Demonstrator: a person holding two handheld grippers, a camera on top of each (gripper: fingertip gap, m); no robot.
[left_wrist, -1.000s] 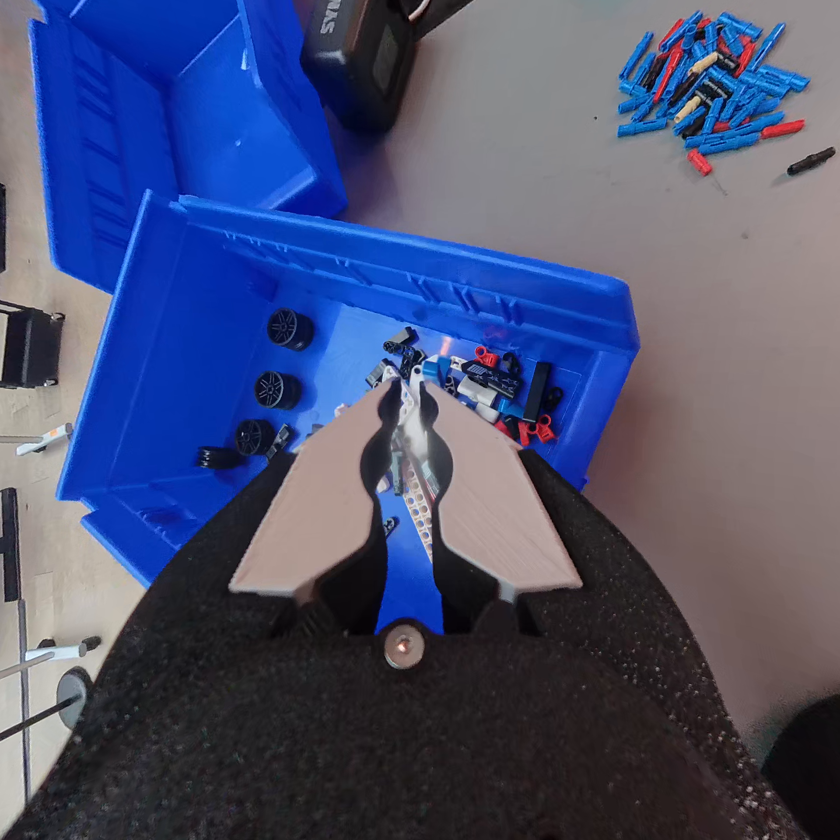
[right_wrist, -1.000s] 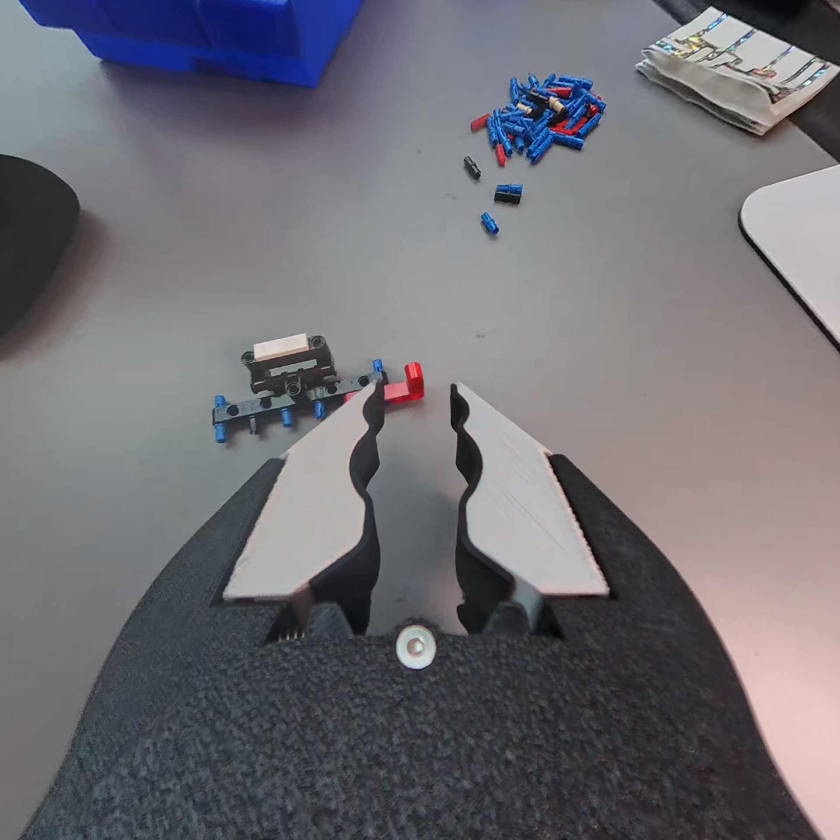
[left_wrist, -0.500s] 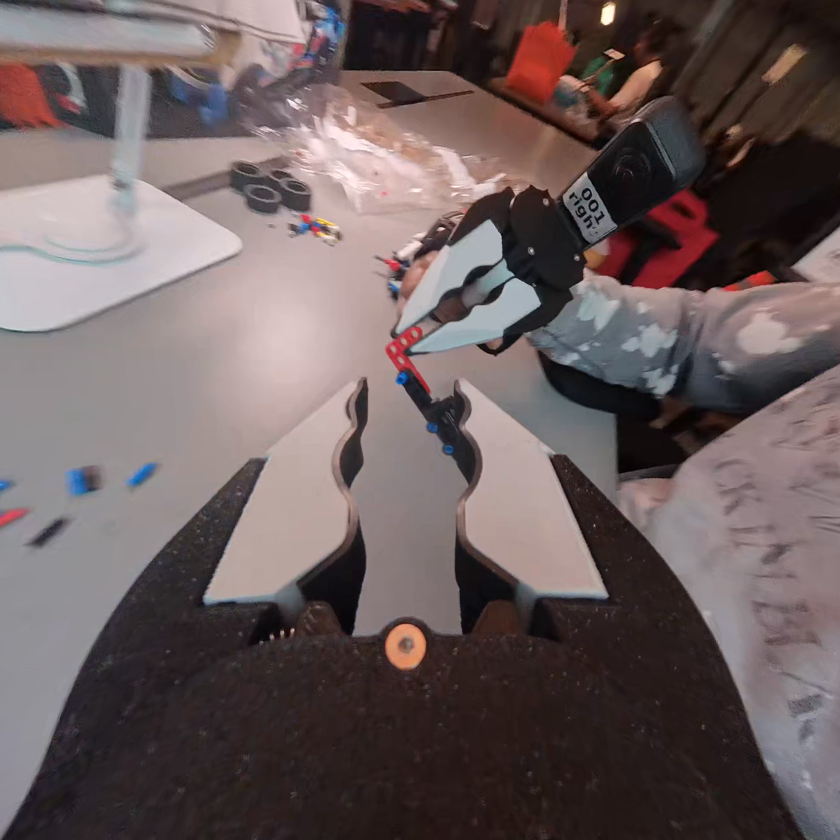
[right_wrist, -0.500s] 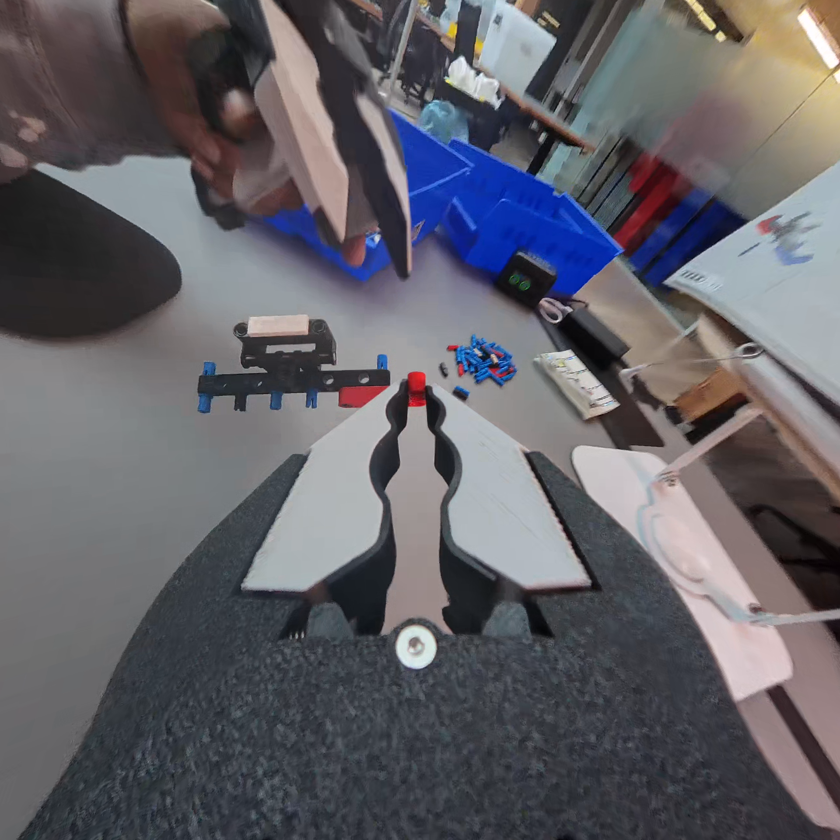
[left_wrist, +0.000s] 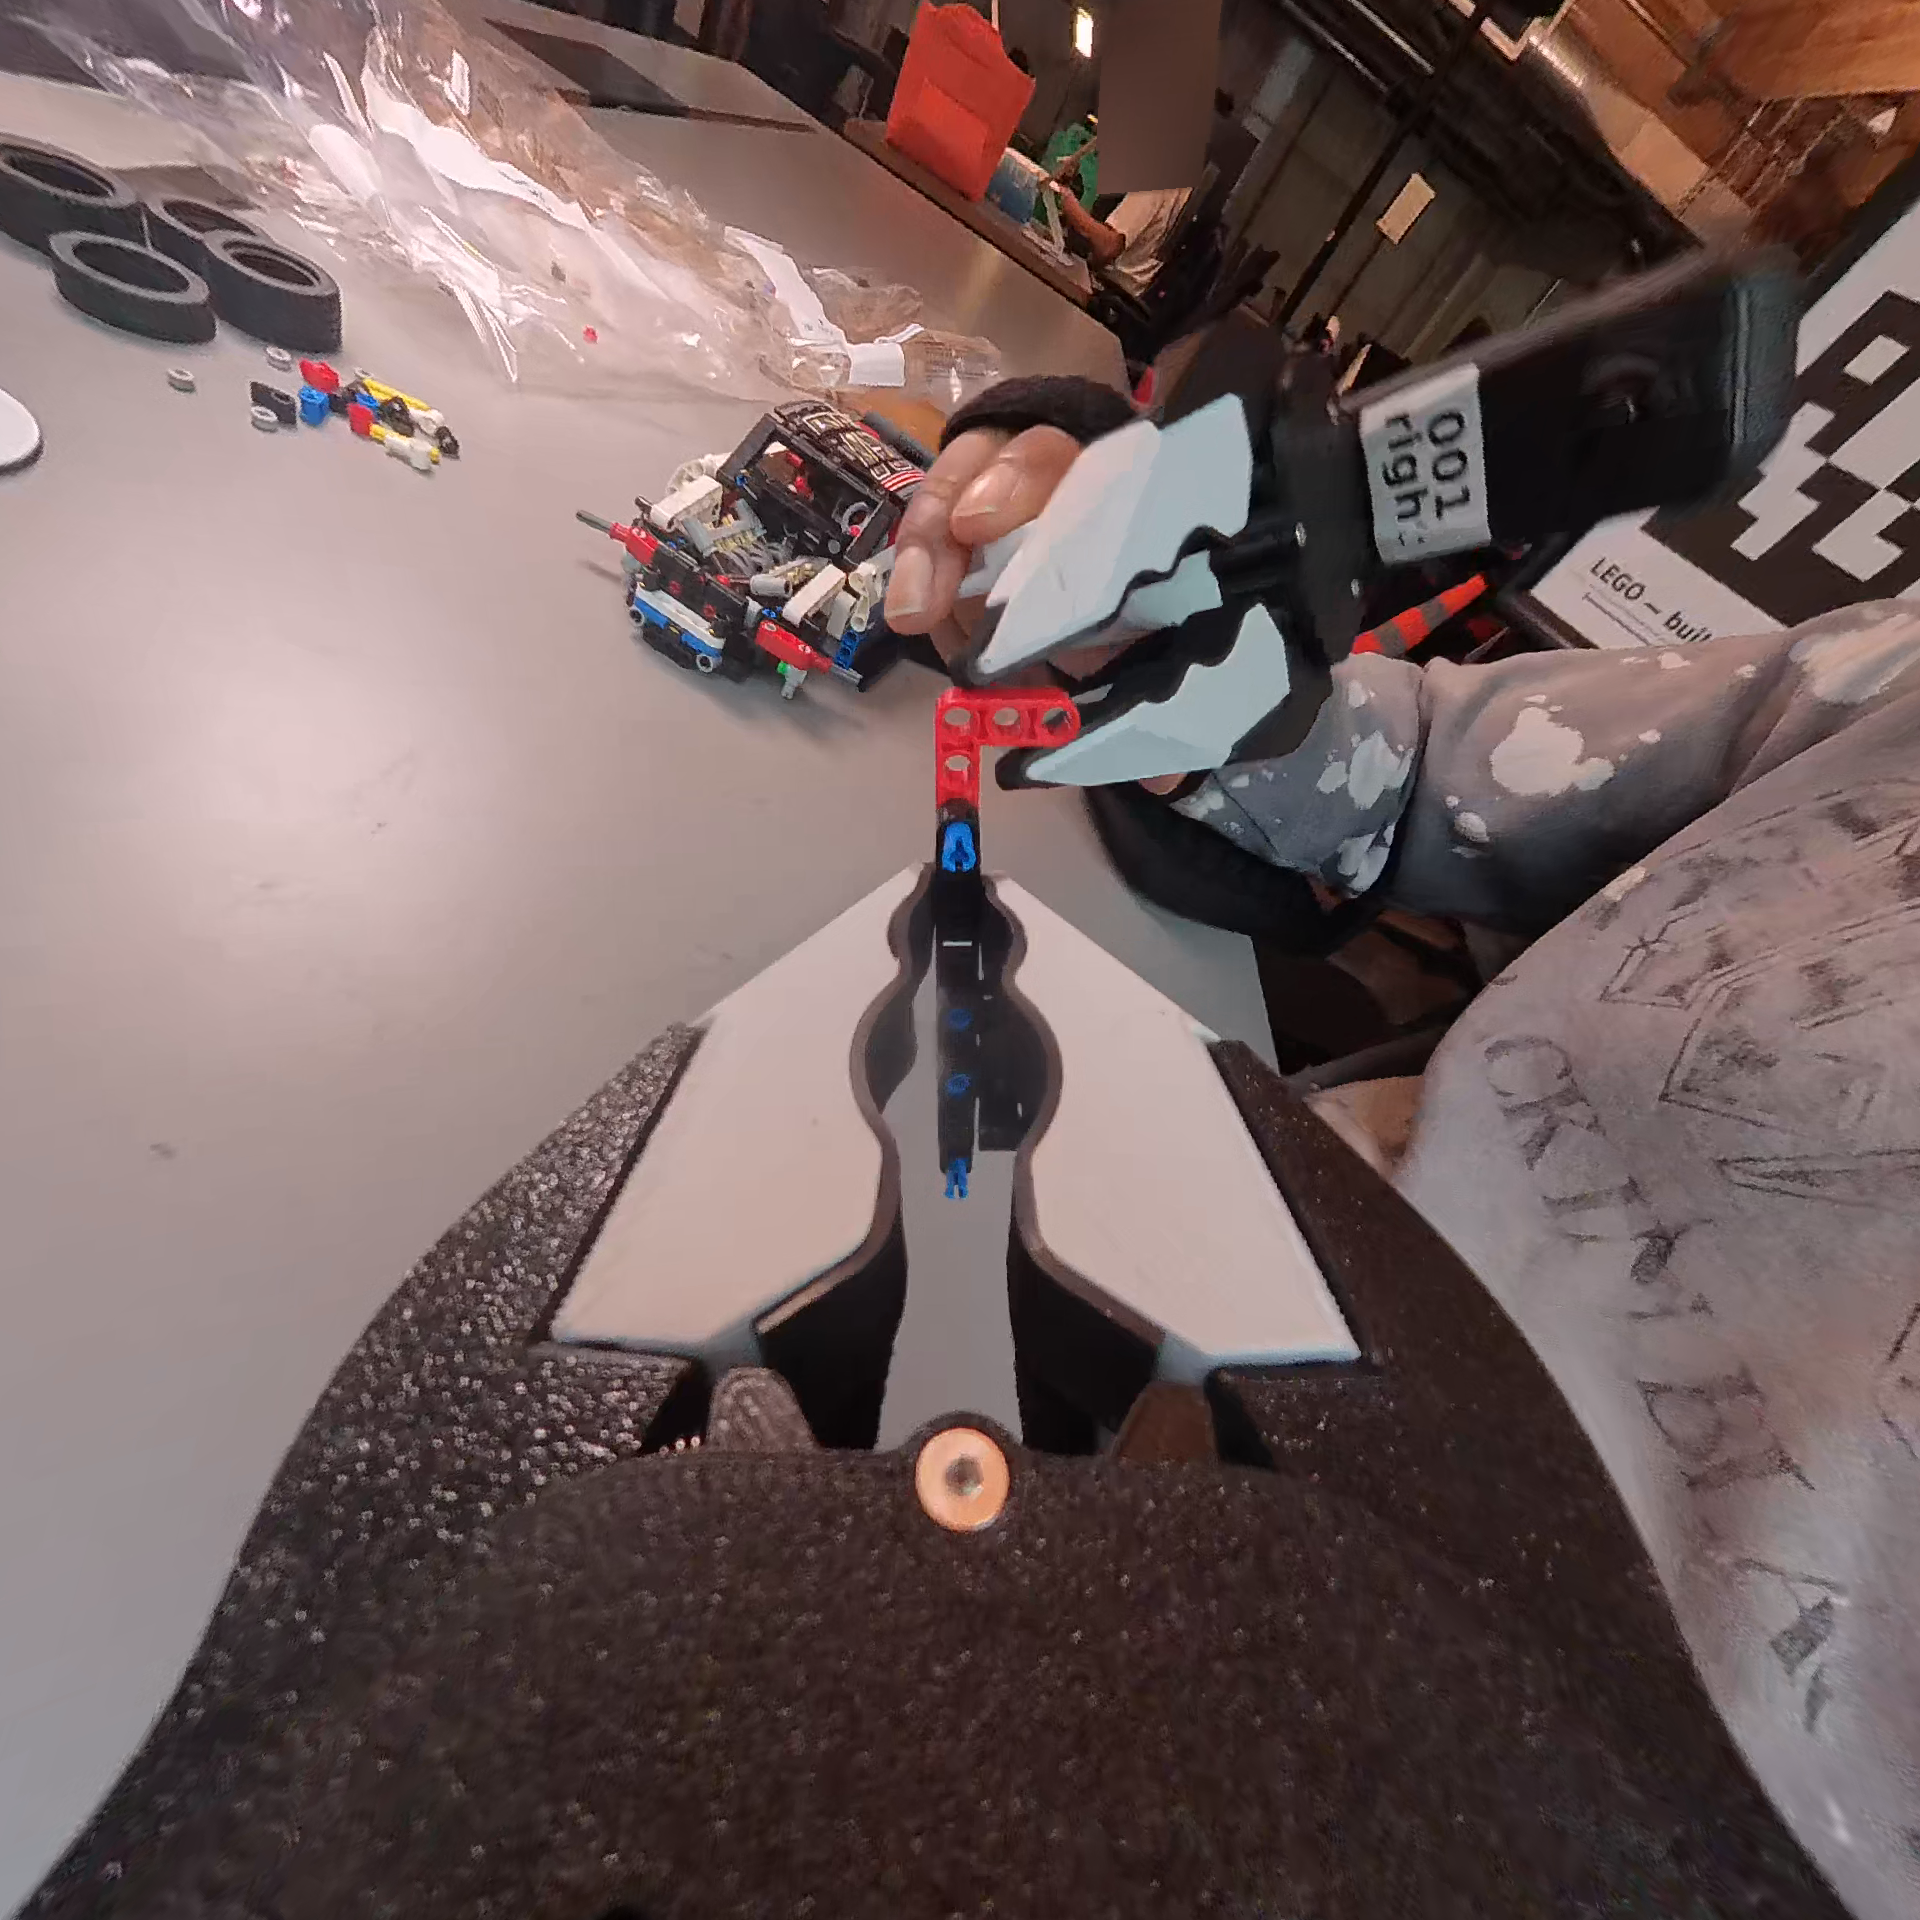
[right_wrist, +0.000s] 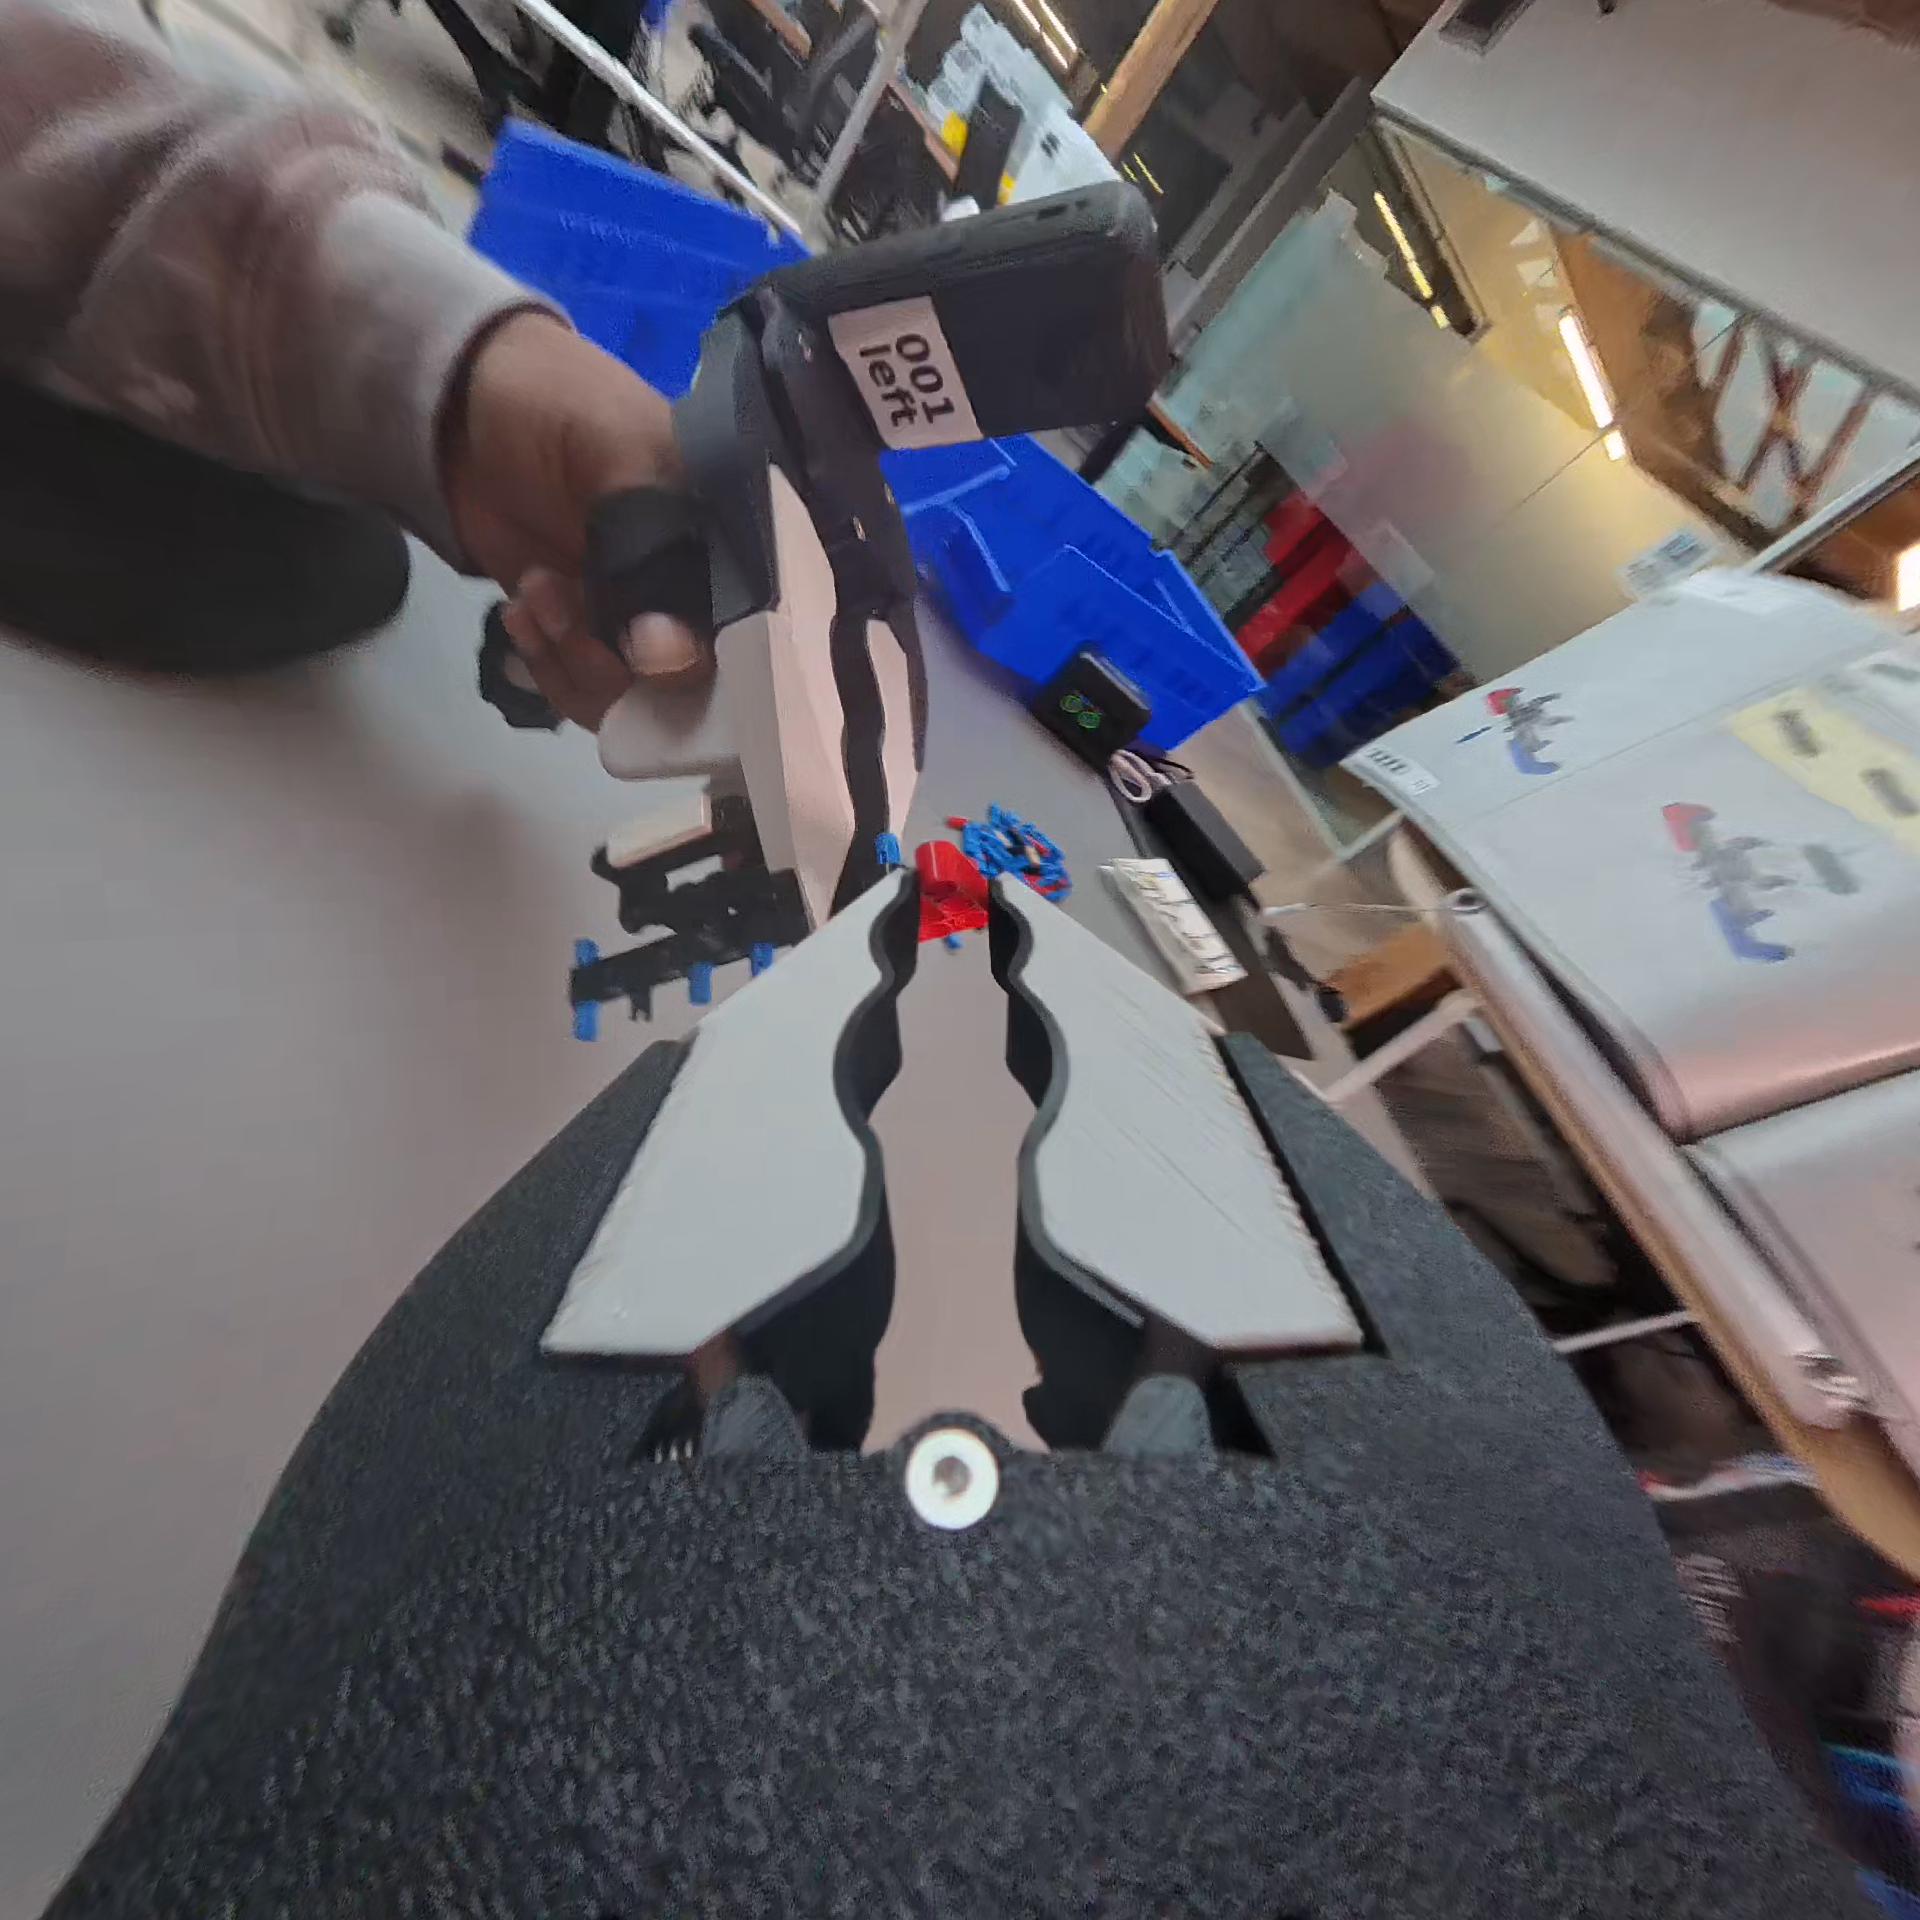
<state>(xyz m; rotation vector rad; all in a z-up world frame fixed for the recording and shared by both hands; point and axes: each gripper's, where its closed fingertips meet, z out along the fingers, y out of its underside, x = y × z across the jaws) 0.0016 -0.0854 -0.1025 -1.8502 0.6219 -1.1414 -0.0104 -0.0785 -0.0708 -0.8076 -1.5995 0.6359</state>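
Plastic and light, the black beam (left_wrist: 961, 1023) with blue pins hangs above the table (left_wrist: 312, 831), pinched in the left gripper (left_wrist: 956, 894); the right gripper (right_wrist: 945, 902) nips its red elbow (left_wrist: 987, 732). Press-fit joints look fragile; rigid ends seem safest.

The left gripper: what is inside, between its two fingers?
The left gripper is shut on a black beam with blue pins. Its red L-piece sticks out to the right gripper. The fingers hide the beam's side parts.
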